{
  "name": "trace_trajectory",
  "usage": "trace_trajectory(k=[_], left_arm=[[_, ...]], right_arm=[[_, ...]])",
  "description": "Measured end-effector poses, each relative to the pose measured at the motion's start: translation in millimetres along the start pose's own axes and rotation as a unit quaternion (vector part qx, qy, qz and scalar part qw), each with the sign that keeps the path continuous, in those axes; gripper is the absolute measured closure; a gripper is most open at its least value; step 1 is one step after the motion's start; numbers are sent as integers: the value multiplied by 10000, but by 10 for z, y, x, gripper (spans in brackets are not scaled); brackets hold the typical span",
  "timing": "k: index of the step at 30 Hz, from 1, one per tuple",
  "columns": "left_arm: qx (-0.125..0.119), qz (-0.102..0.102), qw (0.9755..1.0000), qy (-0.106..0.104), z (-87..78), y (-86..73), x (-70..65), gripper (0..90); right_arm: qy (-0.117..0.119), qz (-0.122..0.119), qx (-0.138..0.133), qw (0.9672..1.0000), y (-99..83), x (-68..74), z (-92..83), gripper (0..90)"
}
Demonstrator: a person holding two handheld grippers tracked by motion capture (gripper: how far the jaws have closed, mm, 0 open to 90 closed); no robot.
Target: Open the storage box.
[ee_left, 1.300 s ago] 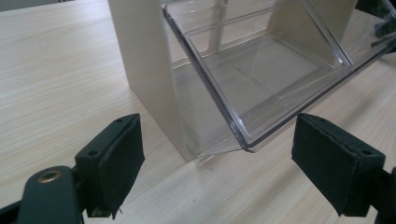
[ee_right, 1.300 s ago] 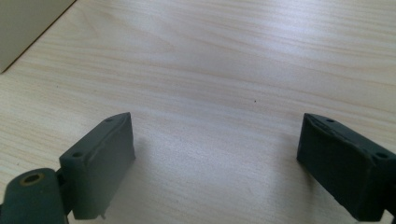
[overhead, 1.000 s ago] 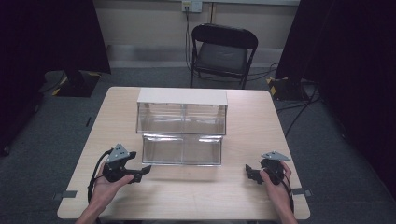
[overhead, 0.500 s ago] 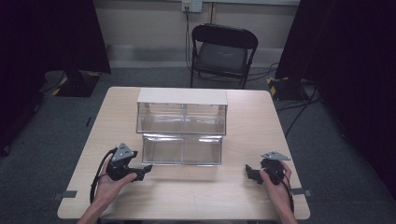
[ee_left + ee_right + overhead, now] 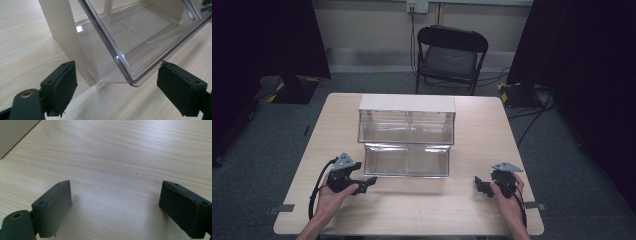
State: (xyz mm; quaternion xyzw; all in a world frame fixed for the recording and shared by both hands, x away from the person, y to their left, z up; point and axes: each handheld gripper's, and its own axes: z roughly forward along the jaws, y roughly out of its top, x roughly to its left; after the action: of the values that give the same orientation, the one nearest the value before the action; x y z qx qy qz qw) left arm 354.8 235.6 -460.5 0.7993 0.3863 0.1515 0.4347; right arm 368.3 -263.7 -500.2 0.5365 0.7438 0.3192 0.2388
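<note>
Left gripper (image 5: 368,183) jaws spread, pointing at corner of pulled-out clear drawer (image 5: 407,160), apparently not touching. Right gripper (image 5: 480,186) jaws spread over bare table (image 5: 427,210).

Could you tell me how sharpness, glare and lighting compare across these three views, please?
High view: soft and slightly blurred, dark at both sides, with the table evenly lit. Left gripper view: sharp, with bright glare on the clear drawer beside the cabinet wall. Right gripper view: a pale sheen on the wood and a soft shadow beside the fingers.
</note>
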Motion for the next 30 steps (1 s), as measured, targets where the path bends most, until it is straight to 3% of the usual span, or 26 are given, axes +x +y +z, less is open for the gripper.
trace_trajectory(k=[12, 18, 21, 30], left_arm=[[-26, 121, 9999, 32, -16, 2, -25, 192], [-46, 95, 9999, 4, -23, -2, -36, 217], [-142, 65, 9998, -107, -53, 8, -33, 194], [-178, 65, 9998, -99, -67, 8, -39, 186]], right_arm=[[1, -1, 0, 10000, 0, 0, 0, 103], [0, 2, 1, 10000, 0, 0, 0, 103], [0, 0, 1, 10000, 0, 0, 0, 102], [-1, -1, 0, 10000, 0, 0, 0, 102]])
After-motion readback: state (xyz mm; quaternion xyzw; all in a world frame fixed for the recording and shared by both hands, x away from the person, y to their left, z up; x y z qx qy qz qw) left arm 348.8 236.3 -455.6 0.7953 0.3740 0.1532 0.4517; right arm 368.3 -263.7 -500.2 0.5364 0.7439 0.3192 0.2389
